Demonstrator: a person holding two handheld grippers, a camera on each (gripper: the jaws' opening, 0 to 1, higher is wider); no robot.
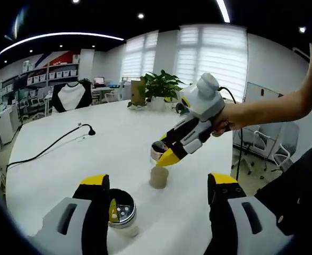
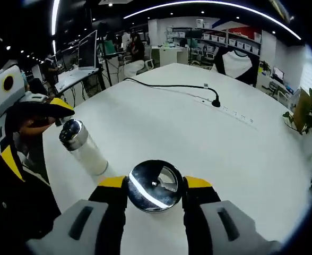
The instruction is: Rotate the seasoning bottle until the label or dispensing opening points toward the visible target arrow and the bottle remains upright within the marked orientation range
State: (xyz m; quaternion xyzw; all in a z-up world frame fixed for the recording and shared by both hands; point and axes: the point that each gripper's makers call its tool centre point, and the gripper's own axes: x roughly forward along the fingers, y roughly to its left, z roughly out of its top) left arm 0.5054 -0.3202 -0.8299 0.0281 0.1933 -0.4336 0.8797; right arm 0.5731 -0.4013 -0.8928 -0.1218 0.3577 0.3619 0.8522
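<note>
Two seasoning bottles stand upright on the white table point(image 1: 92, 159). My right gripper point(image 2: 154, 183) is shut on the shiny metal lid of one bottle point(image 2: 153, 187). The left gripper view shows that right gripper point(image 1: 165, 152) reaching in from the right, clamped on the top of the same bottle point(image 1: 158, 179). The second bottle point(image 1: 122, 213), with a perforated lid, stands just inside the left jaw of my left gripper point(image 1: 158, 181), which is open. In the right gripper view this second bottle point(image 2: 83, 147) stands at the left, beside the left gripper point(image 2: 36, 133).
A black cable point(image 1: 50, 149) runs over the table to a small black plug point(image 1: 91, 130); a power strip point(image 2: 235, 114) lies further along. A potted plant point(image 1: 159, 86) stands at the far edge. Shelves and chairs surround the table. A person's arm point(image 1: 273, 109) holds the right gripper.
</note>
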